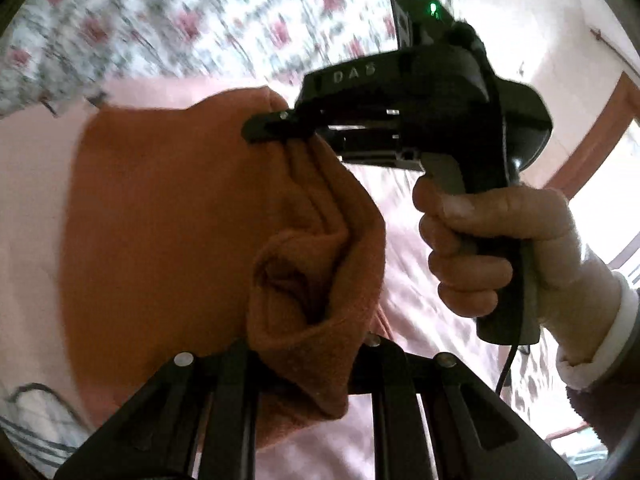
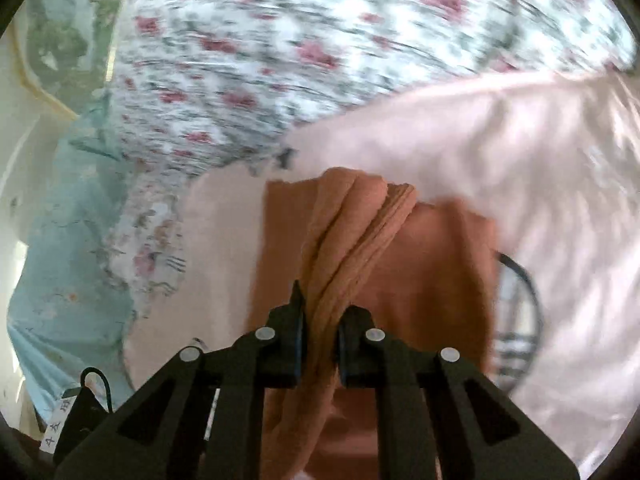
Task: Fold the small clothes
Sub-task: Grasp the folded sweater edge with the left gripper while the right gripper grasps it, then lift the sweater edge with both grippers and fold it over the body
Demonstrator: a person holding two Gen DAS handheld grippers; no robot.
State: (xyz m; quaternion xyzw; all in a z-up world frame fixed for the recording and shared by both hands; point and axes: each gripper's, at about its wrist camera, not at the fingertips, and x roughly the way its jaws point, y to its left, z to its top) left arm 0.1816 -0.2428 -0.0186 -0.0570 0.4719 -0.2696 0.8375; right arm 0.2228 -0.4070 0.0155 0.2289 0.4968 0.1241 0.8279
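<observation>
An orange-brown small garment hangs between both grippers above a pink cloth. My left gripper is shut on a bunched fold of it at the bottom of the left wrist view. My right gripper shows side-on in that view, shut on the garment's upper edge, with a hand on its grey handle. In the right wrist view the right gripper is shut on a twisted rope of the orange garment, whose flat part hangs behind.
The pink cloth lies over a floral bedspread. A light blue fabric lies at the left. A striped item with a dark cord peeks out at the right of the garment.
</observation>
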